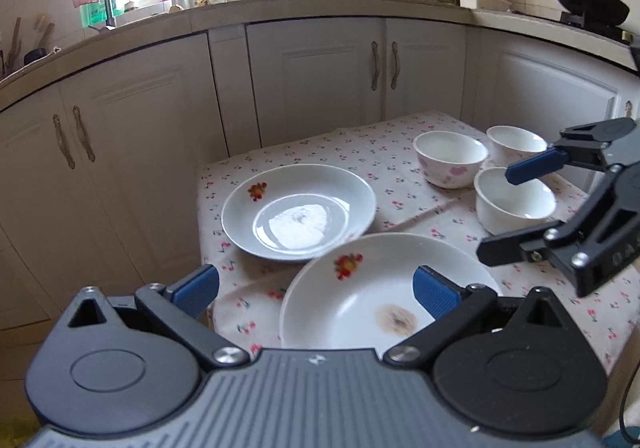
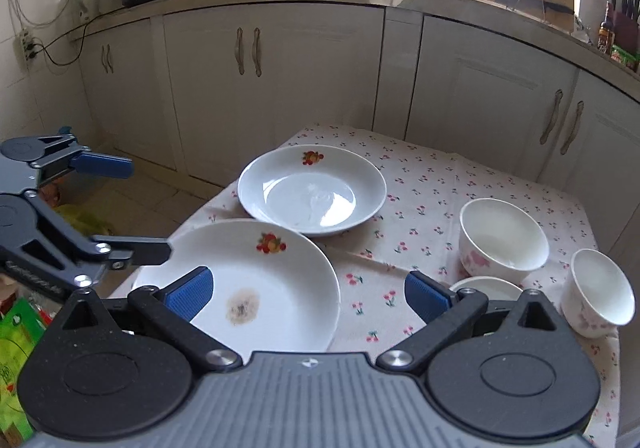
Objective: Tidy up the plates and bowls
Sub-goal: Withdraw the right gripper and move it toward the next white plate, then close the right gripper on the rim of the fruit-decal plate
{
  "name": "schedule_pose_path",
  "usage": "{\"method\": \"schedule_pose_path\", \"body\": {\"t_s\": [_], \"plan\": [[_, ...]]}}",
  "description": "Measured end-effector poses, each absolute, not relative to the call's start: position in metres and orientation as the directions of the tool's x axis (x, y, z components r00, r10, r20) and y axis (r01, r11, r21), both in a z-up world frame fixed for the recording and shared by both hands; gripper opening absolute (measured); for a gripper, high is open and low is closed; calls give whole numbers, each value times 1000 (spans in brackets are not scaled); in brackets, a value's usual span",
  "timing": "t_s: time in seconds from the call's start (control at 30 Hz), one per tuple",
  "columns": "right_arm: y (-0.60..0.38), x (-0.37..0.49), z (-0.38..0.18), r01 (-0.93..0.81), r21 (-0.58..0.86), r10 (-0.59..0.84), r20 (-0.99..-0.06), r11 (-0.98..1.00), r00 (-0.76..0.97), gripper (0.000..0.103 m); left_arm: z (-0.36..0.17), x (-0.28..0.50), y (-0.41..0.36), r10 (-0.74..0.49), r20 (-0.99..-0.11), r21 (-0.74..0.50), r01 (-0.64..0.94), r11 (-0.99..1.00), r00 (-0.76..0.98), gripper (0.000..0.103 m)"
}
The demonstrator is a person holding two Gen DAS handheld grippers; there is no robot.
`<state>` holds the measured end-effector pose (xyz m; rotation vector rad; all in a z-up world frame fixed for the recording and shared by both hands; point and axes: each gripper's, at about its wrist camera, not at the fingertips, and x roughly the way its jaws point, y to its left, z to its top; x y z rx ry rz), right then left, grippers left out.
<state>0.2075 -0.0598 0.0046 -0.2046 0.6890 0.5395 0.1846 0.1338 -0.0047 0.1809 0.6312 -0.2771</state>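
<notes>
On the small table with the cherry-print cloth (image 2: 424, 184) sit two white plates: the near plate (image 2: 272, 288), with a brown stain in its middle, and the far plate (image 2: 312, 192), whose rim looks tucked just under it. Three bowls (image 1: 450, 162) cluster to the right. The left gripper (image 1: 316, 290) and right gripper (image 2: 306, 294) both hover with fingers spread wide, holding nothing.

On the table (image 2: 432, 184), the near plate (image 2: 256, 284) lay before the far plate (image 2: 312, 190), rims overlapping. Three bowls (image 2: 502, 238) clustered right of the plates. Cabinets (image 2: 272, 76) stood behind.
</notes>
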Motion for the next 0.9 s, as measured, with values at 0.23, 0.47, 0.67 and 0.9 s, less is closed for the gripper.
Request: {"method": "schedule_pose_path", "body": {"t_s": [0.23,0.47,0.67,0.9], "plan": [[-55,226,3,-531,17,413,-650,847,638,103,-4,219,140,-200,-595,110,326,939,779,102],[-62,250,2,-513,63,415,-674,856,611,103,-9,248,152,-201,-595,98,318,943,778,102],[-64,274,6,-508,75,414,-686,858,598,103,-17,259,175,-215,-590,124,351,928,778,102],[-54,321,10,-529,116,443,-709,840,548,101,-46,283,219,-288,-635,59,416,907,717,102]]}}
